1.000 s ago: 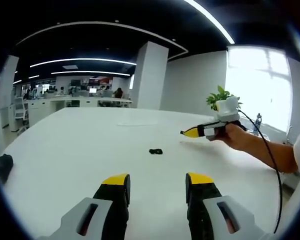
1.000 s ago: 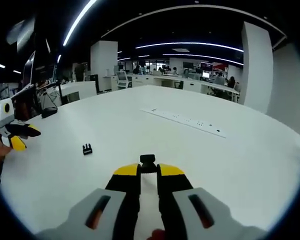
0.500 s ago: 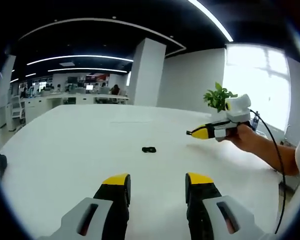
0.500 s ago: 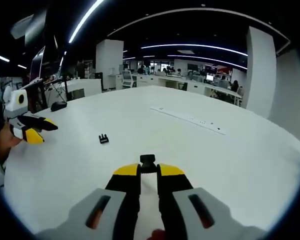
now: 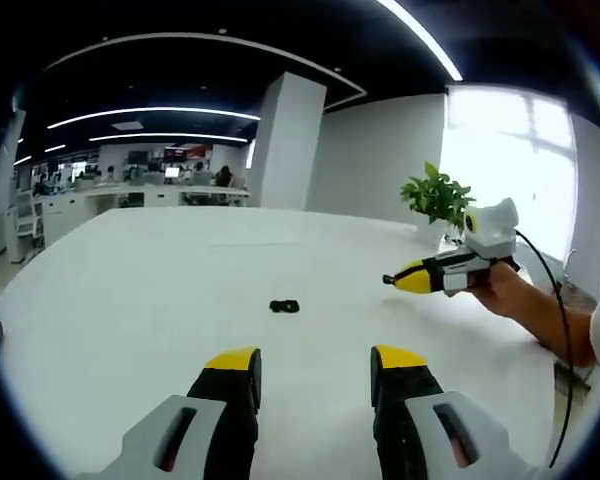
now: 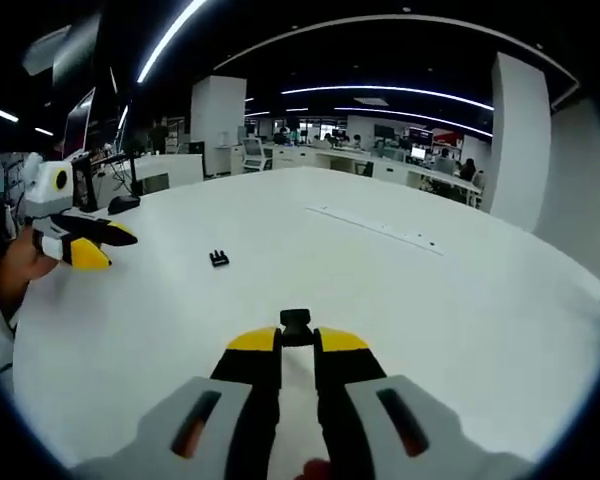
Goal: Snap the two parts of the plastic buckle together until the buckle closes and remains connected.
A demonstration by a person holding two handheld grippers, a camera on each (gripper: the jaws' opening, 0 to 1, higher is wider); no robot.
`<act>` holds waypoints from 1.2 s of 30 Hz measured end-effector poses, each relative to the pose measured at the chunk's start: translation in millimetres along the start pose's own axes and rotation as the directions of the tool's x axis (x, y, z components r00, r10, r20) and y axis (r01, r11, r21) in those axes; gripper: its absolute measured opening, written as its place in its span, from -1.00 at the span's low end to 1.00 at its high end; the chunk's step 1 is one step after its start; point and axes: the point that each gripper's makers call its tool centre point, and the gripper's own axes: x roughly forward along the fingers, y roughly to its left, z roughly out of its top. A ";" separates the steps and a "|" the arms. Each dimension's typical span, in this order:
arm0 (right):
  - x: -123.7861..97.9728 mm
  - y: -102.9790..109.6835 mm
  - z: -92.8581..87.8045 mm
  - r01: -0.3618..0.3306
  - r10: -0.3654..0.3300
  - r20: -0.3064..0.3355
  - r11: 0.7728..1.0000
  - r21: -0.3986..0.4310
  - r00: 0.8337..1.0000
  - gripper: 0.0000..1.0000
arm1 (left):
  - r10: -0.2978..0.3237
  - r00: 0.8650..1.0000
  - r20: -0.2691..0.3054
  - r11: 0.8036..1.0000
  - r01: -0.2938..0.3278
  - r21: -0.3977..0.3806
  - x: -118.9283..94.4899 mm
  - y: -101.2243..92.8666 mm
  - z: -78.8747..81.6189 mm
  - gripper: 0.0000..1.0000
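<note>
One black buckle part point(image 5: 284, 306) lies alone on the white table point(image 5: 130, 290), ahead of my left gripper point(image 5: 314, 372), whose yellow-tipped jaws stand open and empty. The same part point(image 6: 219, 258) sits far left in the right gripper view. My right gripper point(image 6: 297, 342) is shut on the other black buckle part point(image 6: 296, 324), which sticks out past its fingertips, held above the table. In the left gripper view the right gripper point(image 5: 420, 279) comes in from the right, held by a hand. In the right gripper view the left gripper point(image 6: 85, 243) shows at the left, open.
A green potted plant point(image 5: 438, 197) stands at the table's right edge by a bright window. A power strip point(image 6: 375, 230) lies across the far table point(image 6: 500, 300). A white pillar point(image 5: 285, 145) and office desks stand behind. A black cable point(image 5: 558, 310) hangs from the right gripper.
Both views have shifted with the hands. The loose buckle part now sits further left in the left gripper view and higher in the right gripper view. The grip is unchanged.
</note>
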 end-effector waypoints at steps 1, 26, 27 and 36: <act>-0.1 -0.3 0.1 0.001 -0.001 0.000 1.000 -0.001 1.000 -0.75 | -0.009 1.000 -0.001 1.000 0.009 -0.005 1.6 -1.9 1.0 -0.12; -5.5 1.4 -6.9 -0.014 0.014 -0.001 1.000 0.008 1.000 -0.75 | -0.053 0.995 -0.080 0.998 0.055 0.029 57.3 1.4 2.4 -0.15; -5.5 1.6 -6.9 -0.015 0.015 -0.001 1.000 0.007 1.000 -0.75 | -0.051 0.995 -0.084 0.998 0.054 0.031 58.6 1.8 2.3 -0.15; -4.4 4.4 -7.9 -0.028 0.028 -0.004 1.000 0.010 1.000 -0.75 | -0.061 0.994 -0.096 0.998 0.063 0.019 71.5 4.5 5.6 -0.20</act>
